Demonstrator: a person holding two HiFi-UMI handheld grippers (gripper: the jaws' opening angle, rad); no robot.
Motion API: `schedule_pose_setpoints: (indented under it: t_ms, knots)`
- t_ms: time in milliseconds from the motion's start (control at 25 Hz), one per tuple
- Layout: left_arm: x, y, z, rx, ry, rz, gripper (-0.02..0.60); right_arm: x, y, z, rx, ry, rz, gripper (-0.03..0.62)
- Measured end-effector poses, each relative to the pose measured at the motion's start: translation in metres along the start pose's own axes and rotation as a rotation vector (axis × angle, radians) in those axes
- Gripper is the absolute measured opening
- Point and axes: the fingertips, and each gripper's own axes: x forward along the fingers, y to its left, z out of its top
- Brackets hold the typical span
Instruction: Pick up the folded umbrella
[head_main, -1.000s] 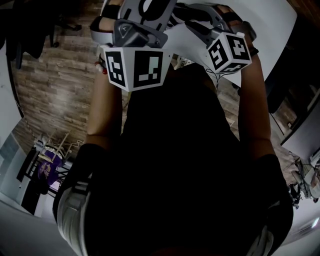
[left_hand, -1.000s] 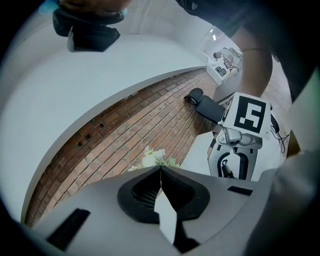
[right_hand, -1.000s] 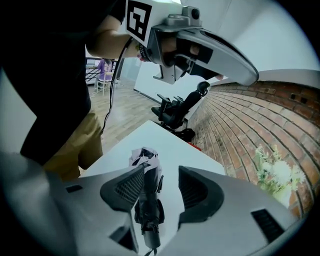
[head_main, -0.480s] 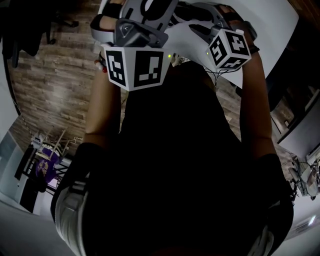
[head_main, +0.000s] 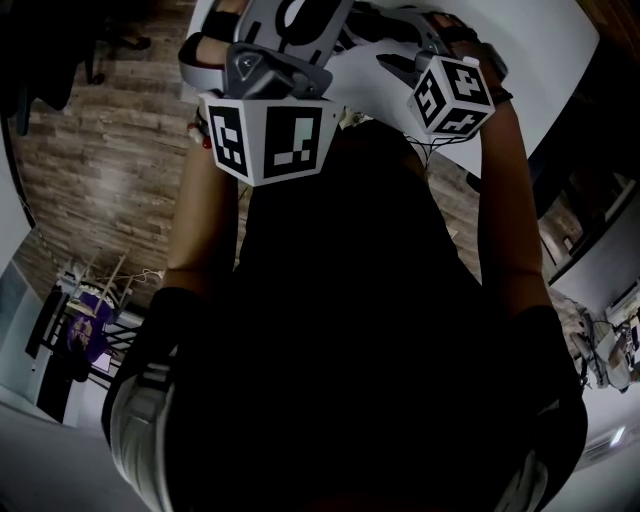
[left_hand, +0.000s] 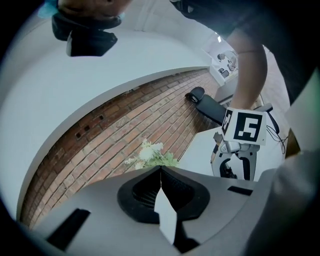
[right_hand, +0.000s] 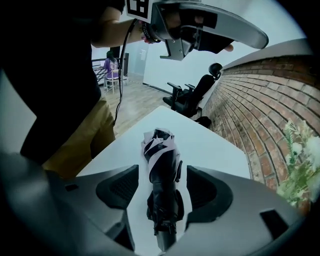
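Right gripper view: the right gripper (right_hand: 162, 189) has its jaws spread wide. The folded umbrella (right_hand: 161, 165) lies on the white table (right_hand: 215, 145) in the gap between them, and bare table shows between it and each pad. It is black with pale stripes. Its bunched canopy end points toward the far end of the table, and its dark handle end is nearest the camera. The left gripper (right_hand: 200, 25) hangs high above the table. A black office chair (right_hand: 192, 97) stands beyond the table's far end, and a brick wall (right_hand: 260, 95) runs along its right side. A flowering plant (right_hand: 300, 160) stands against that wall, beside the table. The person's tan trousers (right_hand: 85, 140) are at the table's left edge.

Left gripper view: the left gripper's jaws are pressed together and hold nothing. This gripper is lifted off the table and aimed at the brick wall and the white-flowered plant beside the table. The right gripper, with its marker cube (left_hand: 245, 127), is lower, over the table top.

Head view: the person's dark shirt (head_main: 370, 330) fills most of the frame. Both marker cubes are raised in front of the chest at the near edge of the table. Wooden flooring (head_main: 110, 170) shows to the left of the table. The umbrella is not visible here.
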Motion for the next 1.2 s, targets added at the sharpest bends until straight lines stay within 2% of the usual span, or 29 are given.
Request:
schedule_pose_setpoints:
  t_ms: [80, 200, 560, 760, 1200]
  knots:
    - [0.002, -0.001, -0.004, 0.002, 0.005, -0.007, 0.012, 0.004, 0.0, -0.003, 0.004, 0.001, 0.008, 0.288]
    - [0.002, 0.001, -0.011, -0.04, 0.009, -0.012, 0.014, 0.012, 0.002, -0.006, 0.008, 0.012, 0.029, 0.288]
    - [0.004, 0.002, -0.021, -0.017, 0.038, -0.019, 0.014, 0.027, 0.004, -0.017, 0.019, 0.043, 0.082, 0.288]
    - [0.006, 0.004, -0.024, -0.05, 0.046, -0.025, 0.014, 0.029, 0.002, -0.023, 0.016, 0.061, 0.103, 0.288]
    - [0.004, 0.004, -0.033, -0.05, 0.063, -0.029, 0.014, 0.04, 0.003, -0.022, 0.015, 0.054, 0.141, 0.29]
